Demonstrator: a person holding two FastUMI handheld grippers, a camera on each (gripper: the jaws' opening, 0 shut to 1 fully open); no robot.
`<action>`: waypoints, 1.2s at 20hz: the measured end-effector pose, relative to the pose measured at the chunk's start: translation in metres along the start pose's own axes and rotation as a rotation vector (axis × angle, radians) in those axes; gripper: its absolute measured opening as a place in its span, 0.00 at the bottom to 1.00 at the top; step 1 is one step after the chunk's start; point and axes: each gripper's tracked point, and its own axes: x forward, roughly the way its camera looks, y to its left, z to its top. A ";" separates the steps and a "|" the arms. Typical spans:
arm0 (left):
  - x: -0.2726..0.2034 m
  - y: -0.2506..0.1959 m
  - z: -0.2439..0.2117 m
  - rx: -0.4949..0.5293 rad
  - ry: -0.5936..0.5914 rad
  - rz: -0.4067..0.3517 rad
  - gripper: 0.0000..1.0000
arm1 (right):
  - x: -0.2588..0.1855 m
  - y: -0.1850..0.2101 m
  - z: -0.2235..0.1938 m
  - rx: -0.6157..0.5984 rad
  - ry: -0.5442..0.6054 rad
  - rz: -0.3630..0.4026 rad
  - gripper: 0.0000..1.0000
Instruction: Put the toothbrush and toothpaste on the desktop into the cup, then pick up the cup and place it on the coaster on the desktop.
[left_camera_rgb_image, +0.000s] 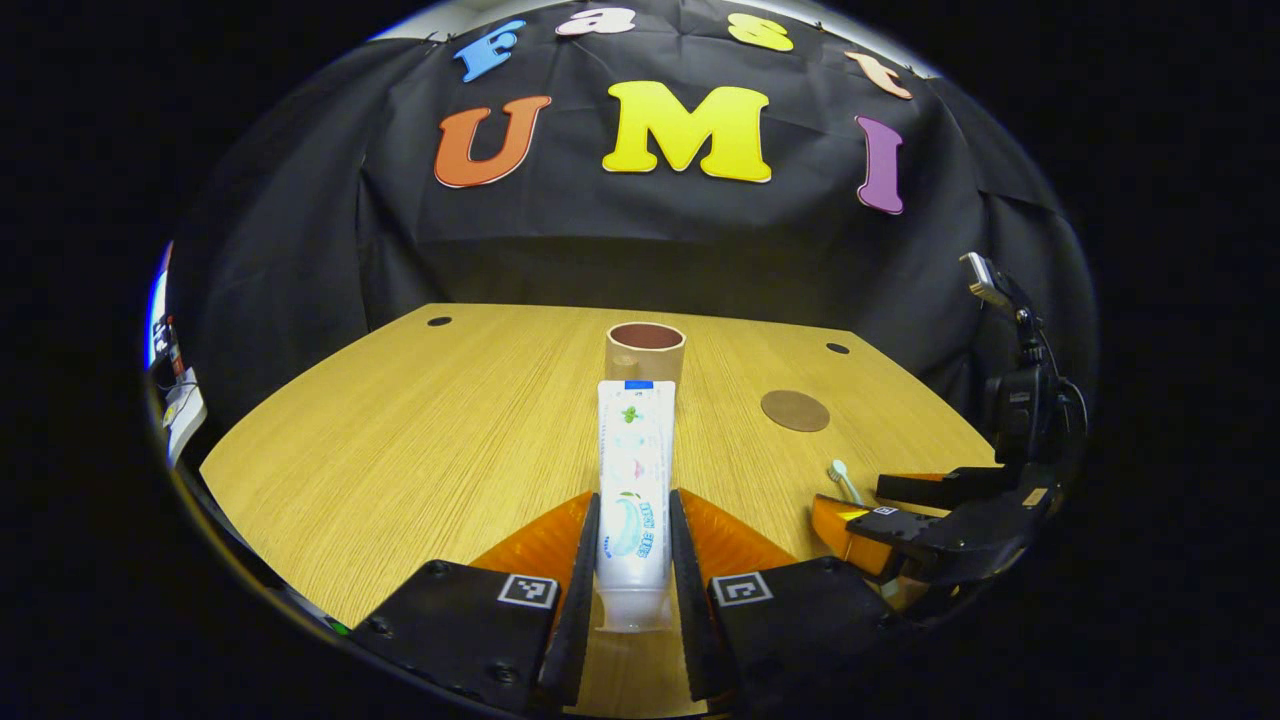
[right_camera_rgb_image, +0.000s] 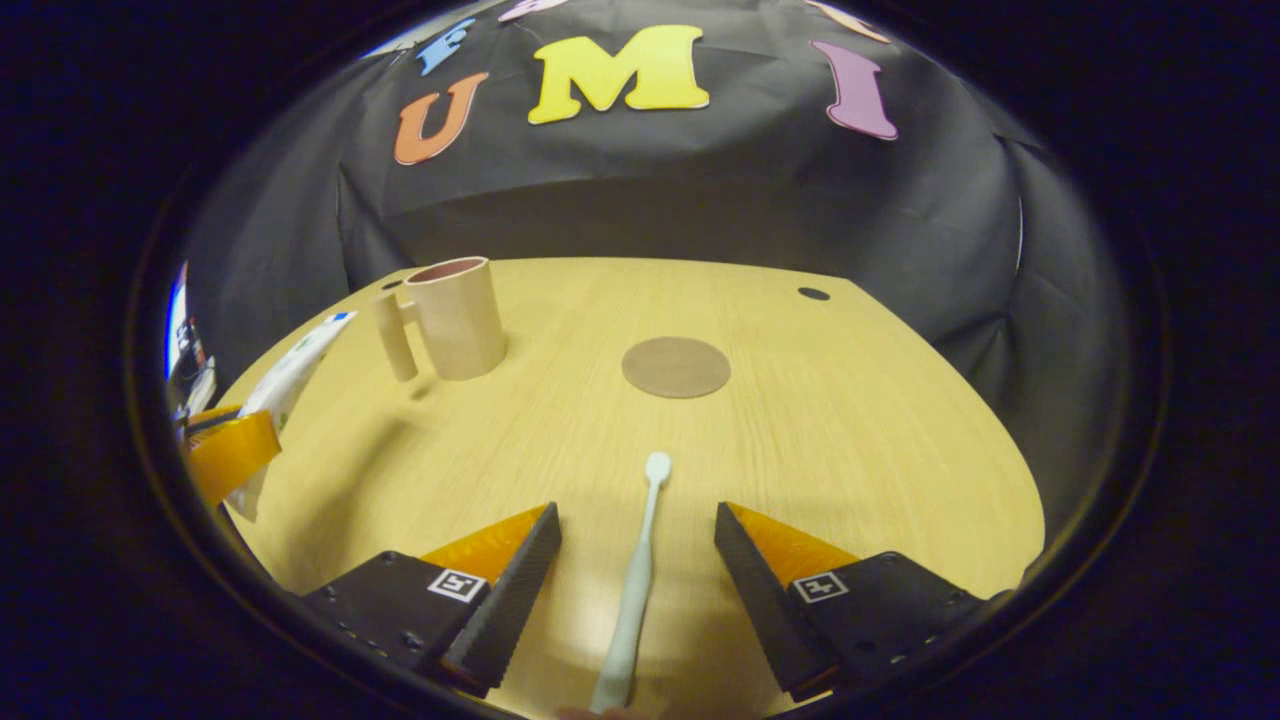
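In the left gripper view my left gripper (left_camera_rgb_image: 634, 505) is shut on a white toothpaste tube (left_camera_rgb_image: 634, 470), which points toward the tan cup (left_camera_rgb_image: 645, 352) standing upright behind it. The right gripper (left_camera_rgb_image: 900, 505) shows at the right, beside the toothbrush's head (left_camera_rgb_image: 840, 472). In the right gripper view my right gripper (right_camera_rgb_image: 638, 525) stands open over the wooden desktop (right_camera_rgb_image: 850, 420). A white toothbrush (right_camera_rgb_image: 637, 575) lies flat between its fingers, apart from both. The handled cup (right_camera_rgb_image: 455, 318) stands at the far left. The round brown coaster (right_camera_rgb_image: 676, 367) lies ahead. The held toothpaste (right_camera_rgb_image: 290, 380) shows at the left edge.
The coaster (left_camera_rgb_image: 795, 410) lies right of the cup in the left gripper view. Small dark holes (left_camera_rgb_image: 439, 321) mark the desktop's far corners. Cables and equipment (left_camera_rgb_image: 180, 400) sit past the left table edge. The black cloth wall closes the back.
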 end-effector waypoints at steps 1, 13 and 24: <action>-0.001 0.002 0.001 -0.003 -0.002 0.007 0.42 | 0.000 -0.001 -0.001 0.000 0.002 0.000 0.94; 0.001 -0.002 -0.008 -0.013 0.031 0.009 0.42 | 0.001 0.008 -0.008 0.038 0.027 0.063 0.39; 0.002 0.001 -0.006 -0.015 0.025 0.022 0.42 | -0.020 0.007 0.017 0.031 -0.089 0.097 0.01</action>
